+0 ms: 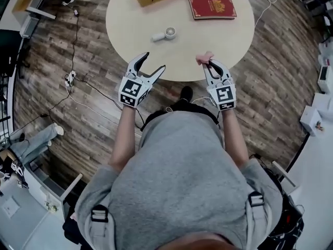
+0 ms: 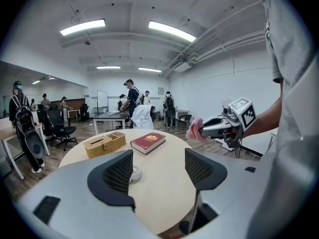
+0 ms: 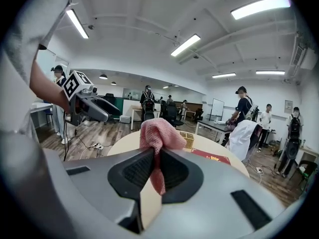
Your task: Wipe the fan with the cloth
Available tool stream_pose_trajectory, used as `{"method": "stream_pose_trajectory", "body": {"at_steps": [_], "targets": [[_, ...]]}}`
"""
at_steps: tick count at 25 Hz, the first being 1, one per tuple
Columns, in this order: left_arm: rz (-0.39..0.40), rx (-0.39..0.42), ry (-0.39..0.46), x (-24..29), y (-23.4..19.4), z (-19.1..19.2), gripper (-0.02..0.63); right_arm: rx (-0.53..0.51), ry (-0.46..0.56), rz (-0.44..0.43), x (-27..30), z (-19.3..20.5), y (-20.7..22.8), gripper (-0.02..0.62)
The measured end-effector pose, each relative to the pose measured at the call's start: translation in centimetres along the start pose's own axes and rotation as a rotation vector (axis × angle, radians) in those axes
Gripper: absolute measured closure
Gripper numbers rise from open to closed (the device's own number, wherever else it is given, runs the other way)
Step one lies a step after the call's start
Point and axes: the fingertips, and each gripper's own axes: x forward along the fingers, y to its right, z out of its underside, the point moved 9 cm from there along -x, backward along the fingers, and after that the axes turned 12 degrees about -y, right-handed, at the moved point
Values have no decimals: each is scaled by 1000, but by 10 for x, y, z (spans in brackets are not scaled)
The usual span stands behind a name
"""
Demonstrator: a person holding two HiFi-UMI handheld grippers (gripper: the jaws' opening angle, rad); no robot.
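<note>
Right gripper (image 1: pixel 210 65) jaws clamp the cloth (image 1: pixel 204 58); left gripper (image 1: pixel 155 61) jaws wide, empty. Fan (image 1: pixel 165 34) lies ahead, crosswise on the tabletop (image 1: pixel 213 40), seemingly nearer the left gripper.

We can read no words or numbers in these pictures. The red book (image 1: pixel 212 7) on the table (image 1: pixel 229 46) has a gold emblem and gold lines on its cover, but they are too small for us to read. The cube (image 1: pixel 131 91) on the left gripper (image 1: pixel 154 61) and the one on the right gripper (image 1: pixel 209 63) carry black and white square patterns, not letters. A small notice (image 2: pixel 161 90) on the far wall is also too small to read.
</note>
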Motion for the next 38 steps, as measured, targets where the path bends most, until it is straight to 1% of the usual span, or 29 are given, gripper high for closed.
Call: {"method": "stream_pose_trajectory", "body": {"at_steps": [5, 8, 13, 17, 21, 25, 29, 34, 38], "targets": [[-41, -24, -10, 20, -1, -7, 278, -37, 5, -54, 21, -3, 29, 555], [-57, -35, -12, 24, 2, -8, 278, -60, 4, -80, 26, -4, 37, 555], [-59, -52, -20, 38, -5, -7, 278, -61, -2, -87, 38, -7, 50, 555], [-49, -71, -20, 48, -14, -8, 278, -58, -31, -90, 44, -6, 53, 555], [-23, -72, -20, 62, -30, -9, 278, -57, -56, -91, 54, -6, 53, 555], [29, -65, -28, 78, -49, -7, 278, -44, -82, -73, 72, -4, 52, 555], [75, -31, -49, 96, -70, -5, 278, -18, -98, -51, 90, -7, 52, 555], [121, 43, -110, 114, -91, 1, 278, 16, -108, -22, 110, -12, 50, 555], [153, 46, -126, 130, -110, 5, 278, 49, -128, -2, 127, -8, 49, 555]]}}
